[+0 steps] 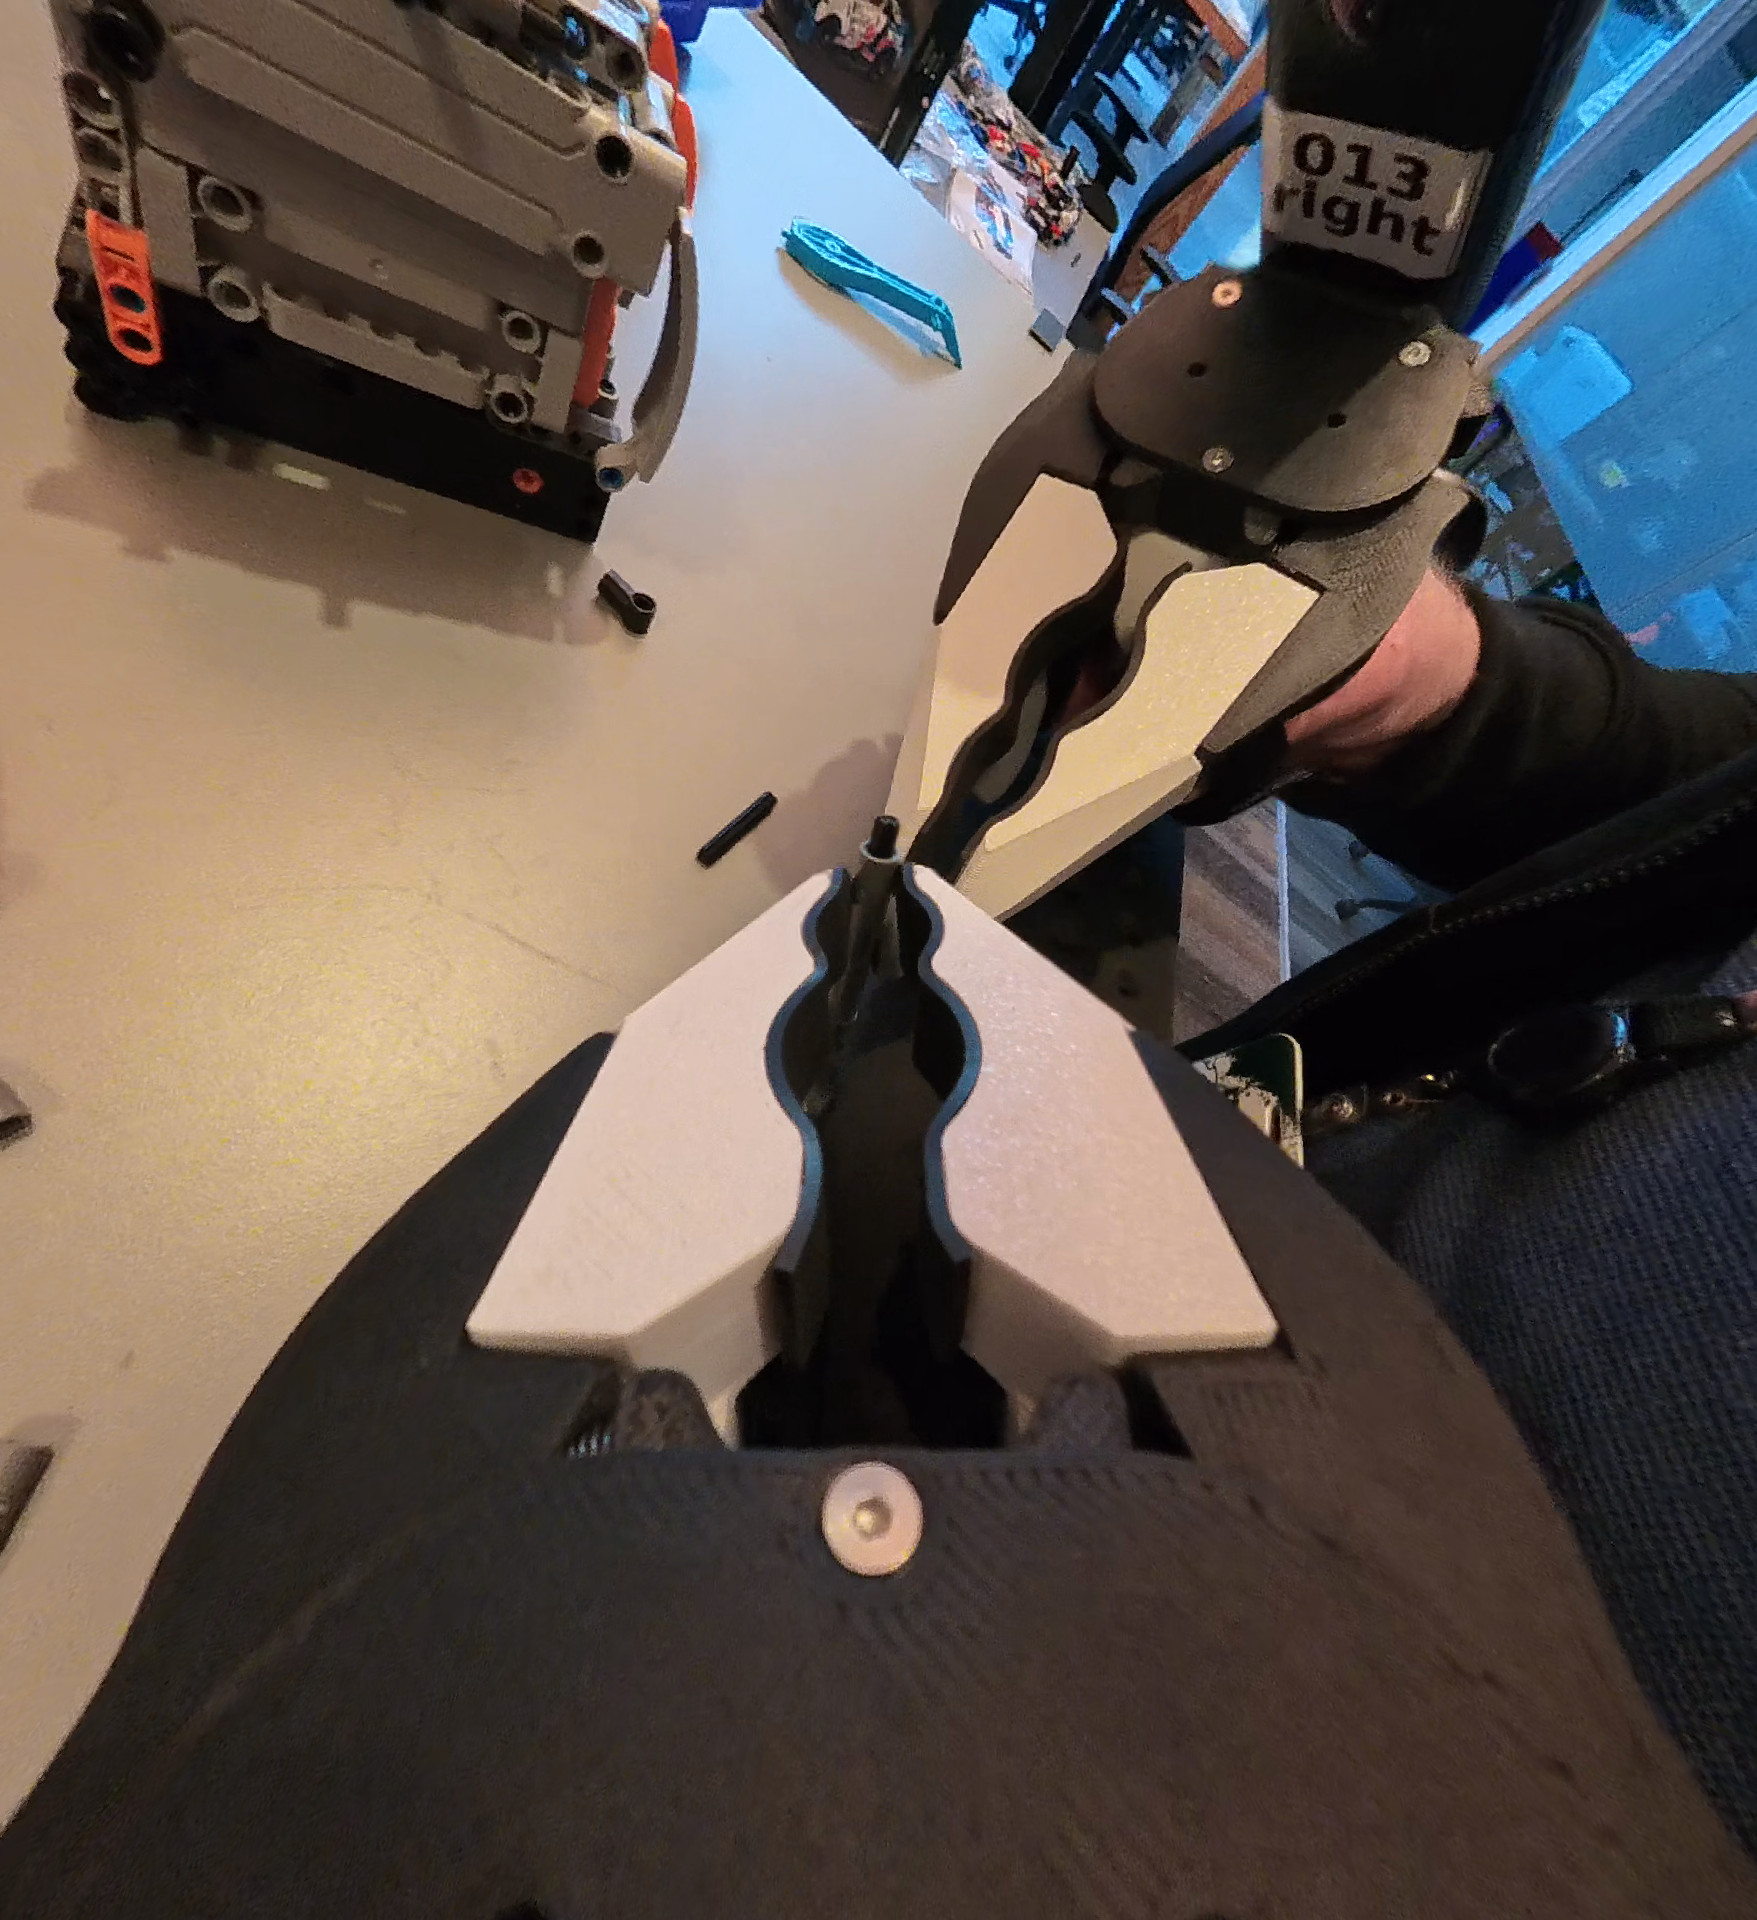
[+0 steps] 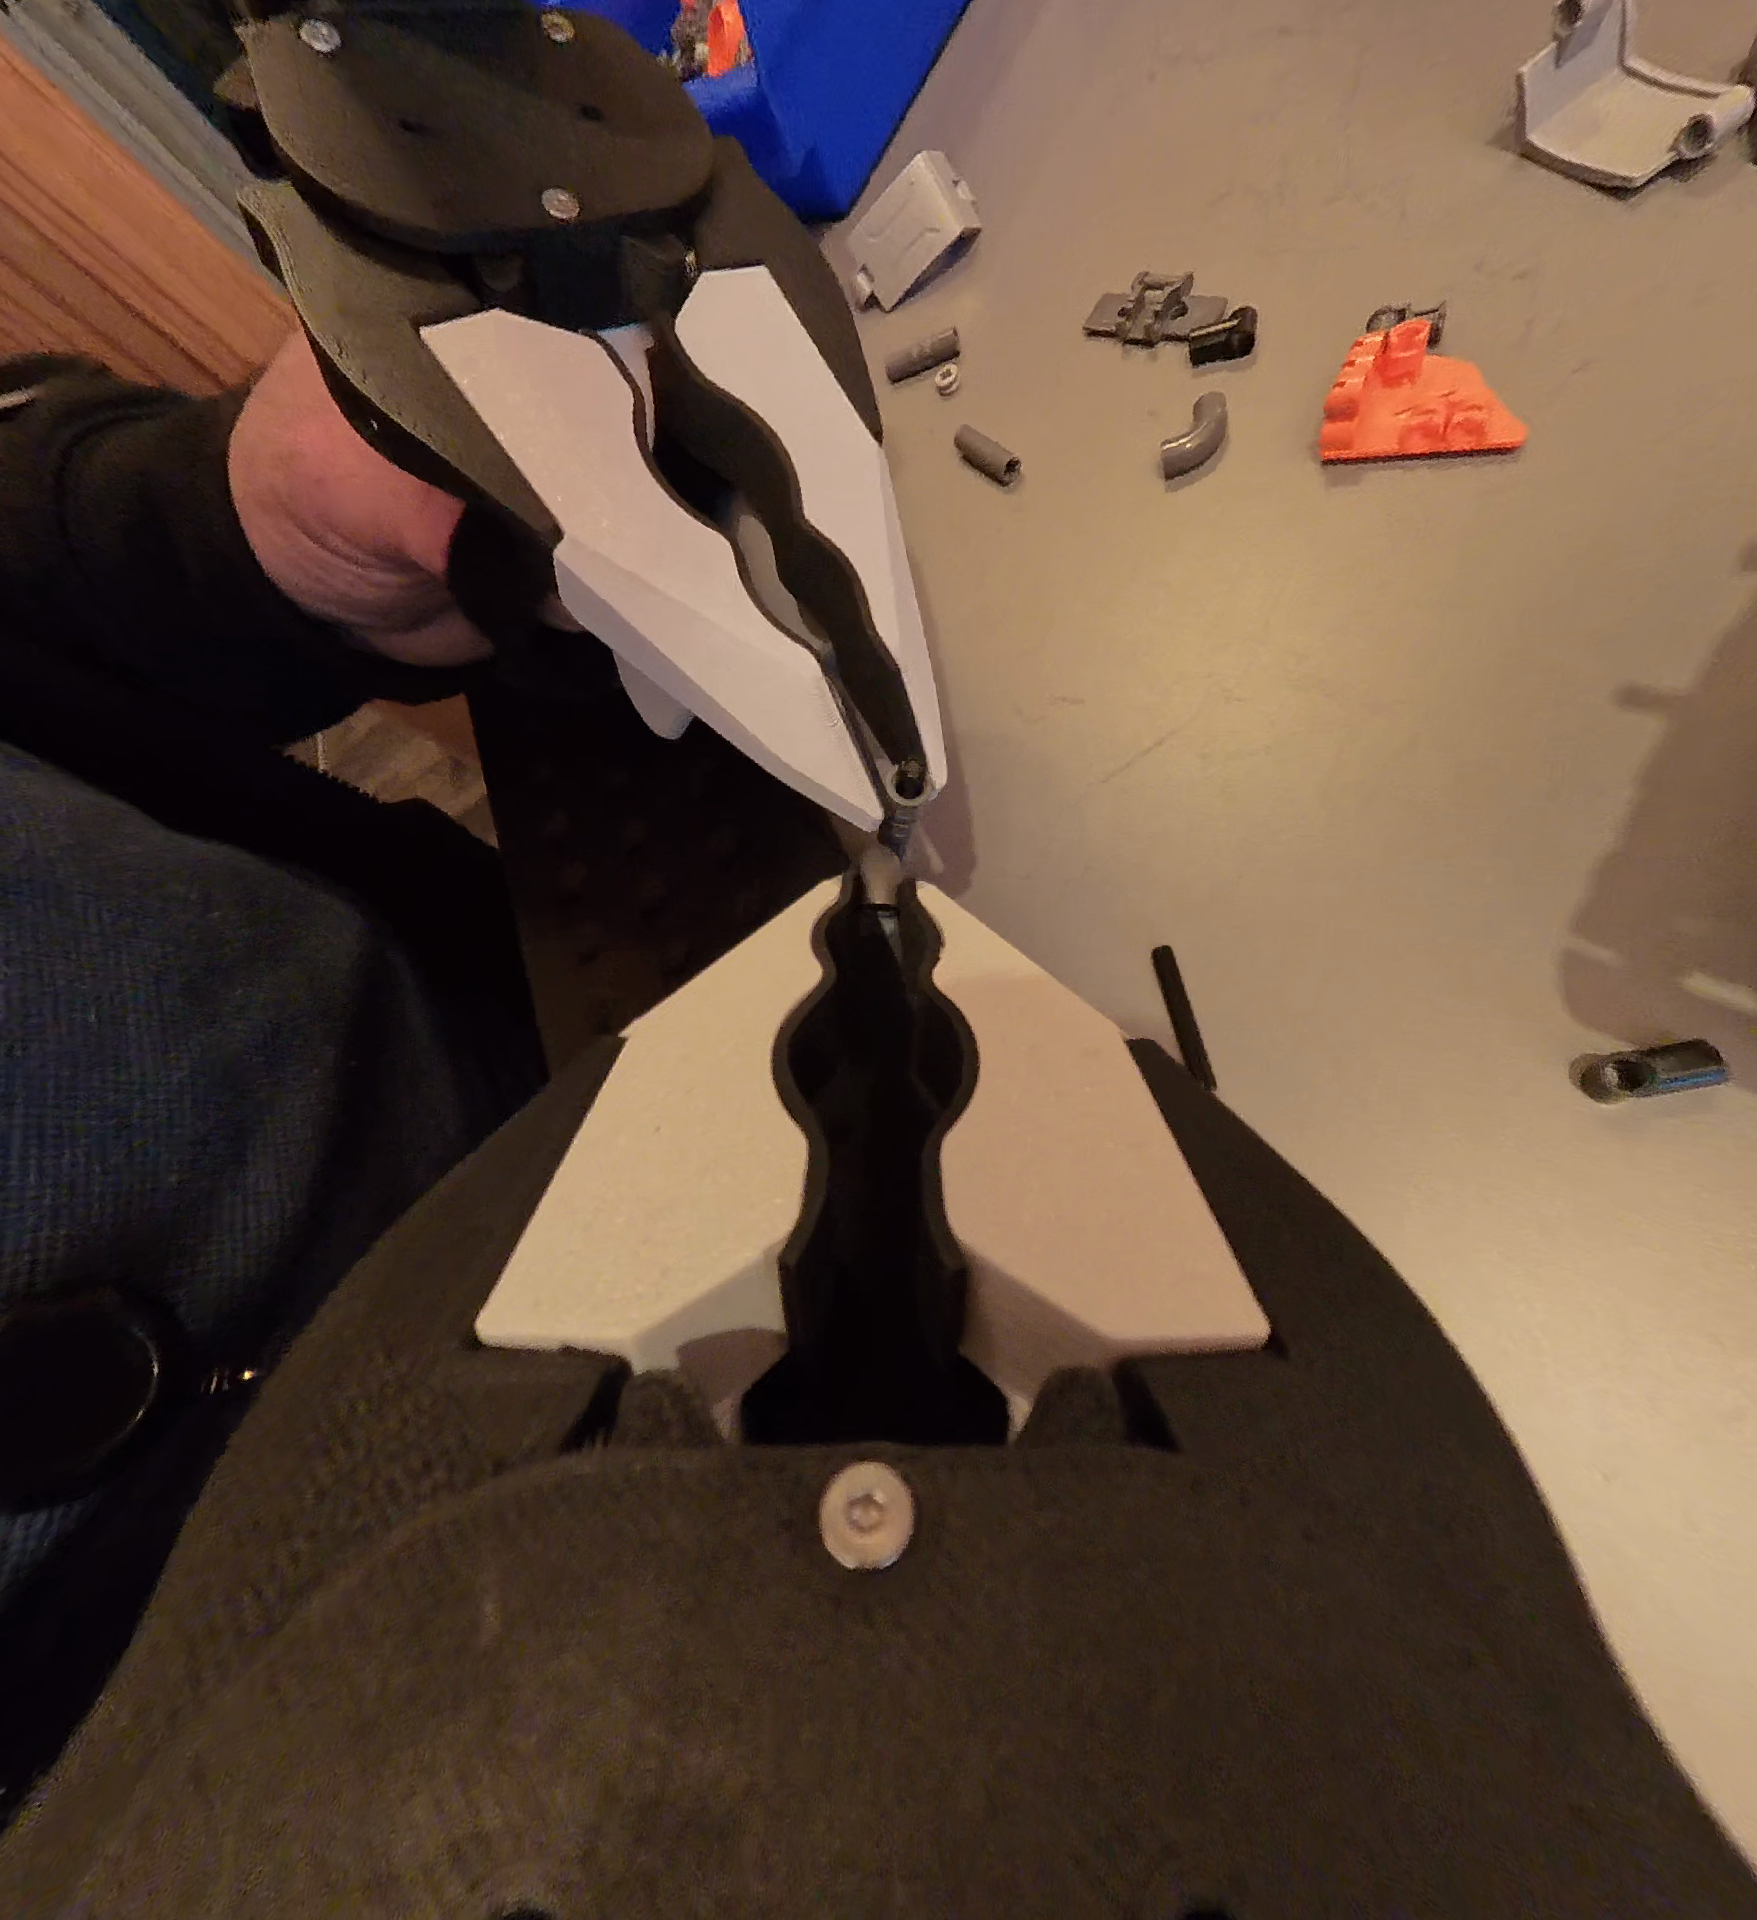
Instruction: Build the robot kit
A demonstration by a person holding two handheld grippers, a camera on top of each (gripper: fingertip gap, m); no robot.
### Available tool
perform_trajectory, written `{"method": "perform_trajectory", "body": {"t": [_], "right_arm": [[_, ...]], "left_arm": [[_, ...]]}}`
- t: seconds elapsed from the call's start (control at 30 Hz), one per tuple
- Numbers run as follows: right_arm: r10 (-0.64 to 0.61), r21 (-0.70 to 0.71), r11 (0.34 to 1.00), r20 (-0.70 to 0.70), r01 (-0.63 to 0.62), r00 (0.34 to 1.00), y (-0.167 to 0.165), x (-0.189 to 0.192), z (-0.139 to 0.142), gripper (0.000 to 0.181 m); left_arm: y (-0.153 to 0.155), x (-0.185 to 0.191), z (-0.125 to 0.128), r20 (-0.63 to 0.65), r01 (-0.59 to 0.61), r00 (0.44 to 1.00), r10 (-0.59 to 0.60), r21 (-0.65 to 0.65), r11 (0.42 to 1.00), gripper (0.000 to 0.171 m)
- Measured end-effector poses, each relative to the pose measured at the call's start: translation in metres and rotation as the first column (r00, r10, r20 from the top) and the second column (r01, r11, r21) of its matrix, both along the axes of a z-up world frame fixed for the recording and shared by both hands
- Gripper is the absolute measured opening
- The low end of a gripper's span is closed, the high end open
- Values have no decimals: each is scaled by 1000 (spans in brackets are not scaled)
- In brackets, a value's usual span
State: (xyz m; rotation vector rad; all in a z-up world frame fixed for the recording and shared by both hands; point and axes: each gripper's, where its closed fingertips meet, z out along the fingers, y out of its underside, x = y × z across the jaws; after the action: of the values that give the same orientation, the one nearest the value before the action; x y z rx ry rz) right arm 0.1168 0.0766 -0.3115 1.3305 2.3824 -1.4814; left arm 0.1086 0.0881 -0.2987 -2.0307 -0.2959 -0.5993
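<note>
Both grippers are met tip to tip just off the near edge of the pale grey table [image 1: 354, 790]. The left gripper [image 1: 869, 883] is closed on a thin dark axle with a grey sleeve [image 1: 879, 847]. The right gripper [image 2: 879, 894] is closed on a small grey connector piece [image 2: 876, 864], its far end touching the axle's tip. A grey, black and orange brick-built model [image 1: 375, 260] is seen near the far left corner, well apart from both.
</note>
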Motion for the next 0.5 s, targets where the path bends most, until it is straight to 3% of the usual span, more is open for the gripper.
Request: {"method": "perform_trajectory", "body": {"t": [0.23, 0.37, 0.5], "right_arm": [[-18, 46, 999, -15, 18, 1000, 5, -8, -3, 4], [-43, -9, 999, -6, 43, 999, 13, -11, 2, 4], [-43, -148, 988, -7, 41, 999, 15, -11, 18, 4]], "left_arm": [[-4, -3, -4, 3, -19, 1000, 19, -23, 1000, 6], [-5, -2, -3, 25, -3, 1000, 4, -21, 1000, 6], [-5, 2, -4, 41, 22, 999, -21, -27, 999, 6]]}}
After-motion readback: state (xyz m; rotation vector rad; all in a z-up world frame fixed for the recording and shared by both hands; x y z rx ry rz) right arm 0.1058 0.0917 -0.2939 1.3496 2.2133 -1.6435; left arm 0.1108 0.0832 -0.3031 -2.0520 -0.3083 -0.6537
